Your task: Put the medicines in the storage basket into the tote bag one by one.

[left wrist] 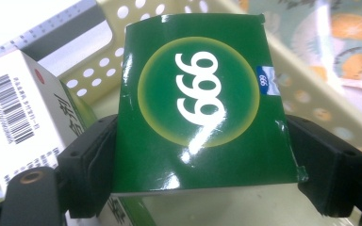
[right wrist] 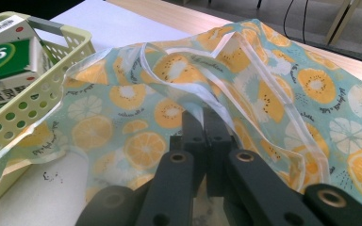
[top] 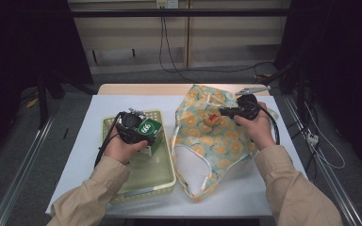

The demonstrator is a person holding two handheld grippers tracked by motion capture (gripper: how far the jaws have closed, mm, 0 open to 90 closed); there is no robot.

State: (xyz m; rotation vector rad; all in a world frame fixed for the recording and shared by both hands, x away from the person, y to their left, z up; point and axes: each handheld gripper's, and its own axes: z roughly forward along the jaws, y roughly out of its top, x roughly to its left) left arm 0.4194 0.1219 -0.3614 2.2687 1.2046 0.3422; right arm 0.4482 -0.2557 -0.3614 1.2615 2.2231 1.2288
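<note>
**Green box out of the basket, bag mouth held ready**

The worktop (top: 99, 122) carries, largest first, a fruit-print bag (top: 217, 141), a pale yellow perforated basket (top: 162, 181) just beside it, and the small cartons in the basket.

The right tongs (top: 224, 112) are pressed together on the bag's white-trimmed rim (right wrist: 226, 110), pinching the fabric near the top of the opening. To do this step well, that pinch should lift the rim clear of the lower layer so the mouth gapes toward the basket; as it lies, the fabric is rumpled and the opening looks shallow.

The left tongs (top: 139, 133) are clamped on the green box (left wrist: 200, 101), one pad against each side wall, the box held over the basket's far end with its face toward the camera. The card buckles slightly at the right edge, so I judge a gentle squeeze is enough. The box should travel level over the basket wall (left wrist: 306, 80) and go in narrow end first.

Writing: the green box shows white digits in a yellow-ringed circle, reading 999 or 666 depending on which way up it is, repeated on a small blue tag. A white carton (left wrist: 23, 110) beside it carries a barcode and Chinese print too small to read
</note>
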